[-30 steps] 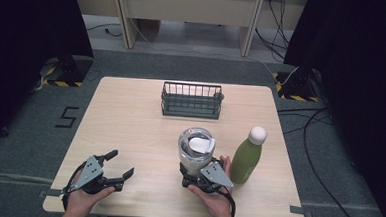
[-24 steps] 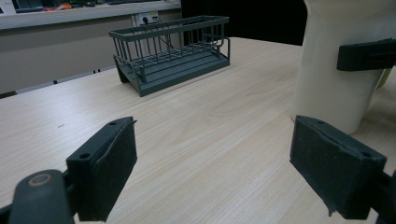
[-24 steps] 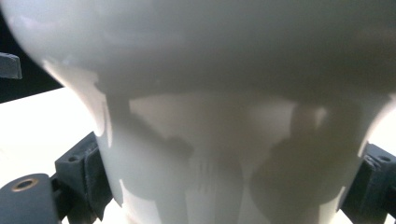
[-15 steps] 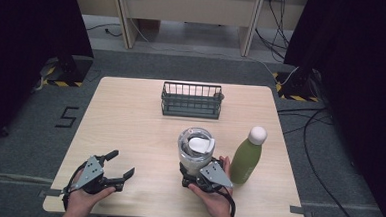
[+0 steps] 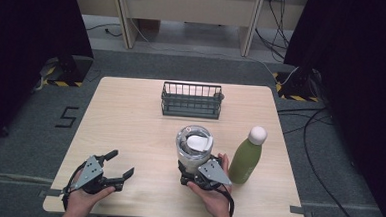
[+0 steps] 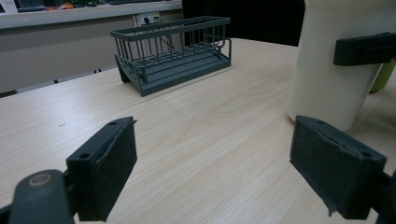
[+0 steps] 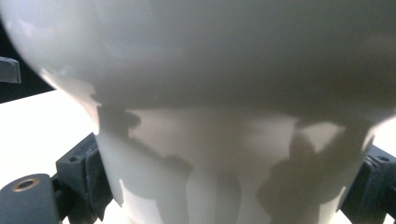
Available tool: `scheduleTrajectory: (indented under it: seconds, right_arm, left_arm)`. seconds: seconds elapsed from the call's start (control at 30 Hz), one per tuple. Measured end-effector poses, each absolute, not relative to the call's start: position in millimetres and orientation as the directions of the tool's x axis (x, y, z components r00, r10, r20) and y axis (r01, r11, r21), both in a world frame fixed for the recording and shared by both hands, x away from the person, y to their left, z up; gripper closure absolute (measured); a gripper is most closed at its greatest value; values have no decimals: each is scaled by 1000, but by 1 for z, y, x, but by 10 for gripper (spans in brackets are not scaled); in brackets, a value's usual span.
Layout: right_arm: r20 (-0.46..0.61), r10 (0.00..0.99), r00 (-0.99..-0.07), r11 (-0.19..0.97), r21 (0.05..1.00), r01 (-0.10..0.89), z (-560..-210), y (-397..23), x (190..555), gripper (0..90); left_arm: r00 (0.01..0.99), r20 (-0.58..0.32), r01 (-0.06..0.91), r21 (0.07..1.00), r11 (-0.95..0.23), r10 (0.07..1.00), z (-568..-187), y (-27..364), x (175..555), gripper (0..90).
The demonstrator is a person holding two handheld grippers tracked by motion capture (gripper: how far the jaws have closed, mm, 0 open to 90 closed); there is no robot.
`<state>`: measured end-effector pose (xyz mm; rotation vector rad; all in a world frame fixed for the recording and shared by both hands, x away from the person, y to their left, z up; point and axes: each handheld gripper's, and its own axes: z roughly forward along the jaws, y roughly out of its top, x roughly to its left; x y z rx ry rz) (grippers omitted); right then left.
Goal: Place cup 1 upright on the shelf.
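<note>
One wooden table point(image 5: 130, 130) bears three objects and two hand-held grippers. One dark wire basket point(image 5: 192, 99) stands well beyond both sets of fingers, toward the far edge; in the left gripper view it lies ahead of the spread jaws, slightly toward the left one. One green bottle point(image 5: 246, 156) with a white cap stands upright just beside the right gripper point(image 5: 197, 175), on its outer side. One white tumbler point(image 5: 194, 148), upright with a clear lid, stands on the table between the fingers of the right gripper; in the right gripper view its lower wall sits between both black pads, which close against it on either side, so the jaws pinch the tumbler near its base. The left gripper point(image 5: 117, 170) rests low over bare table, well apart from the tumbler, its fingers point(image 6: 106, 172) spread wide with nothing between them. Two hands hold the grippers, one each.
</note>
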<state>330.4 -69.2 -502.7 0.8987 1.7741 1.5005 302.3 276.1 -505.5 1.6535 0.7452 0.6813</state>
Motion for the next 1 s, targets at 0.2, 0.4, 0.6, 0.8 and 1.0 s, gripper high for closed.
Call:
scheduleTrajectory:
  seconds: [0.2,0.4,0.6,0.8,1.0]
  right_arm:
    - [-41,826,-562,113,989,93,-498,-68,333,103]
    - [-39,828,-559,109,990,92,-493,-66,336,103]
    - [-40,825,-563,106,991,85,-489,-63,339,103]
    - [-38,824,-566,102,991,82,-485,-60,343,103]
    - [-34,824,-565,95,992,78,-481,-57,348,103]
  left_arm:
    - [630,48,116,981,-156,775,-505,276,302,141]
    - [628,46,116,981,-152,777,-505,277,302,141]
    - [626,47,116,982,-152,778,-505,278,302,141]
    - [626,47,115,982,-151,779,-505,278,302,141]
    - [625,44,113,983,-146,779,-504,278,302,141]
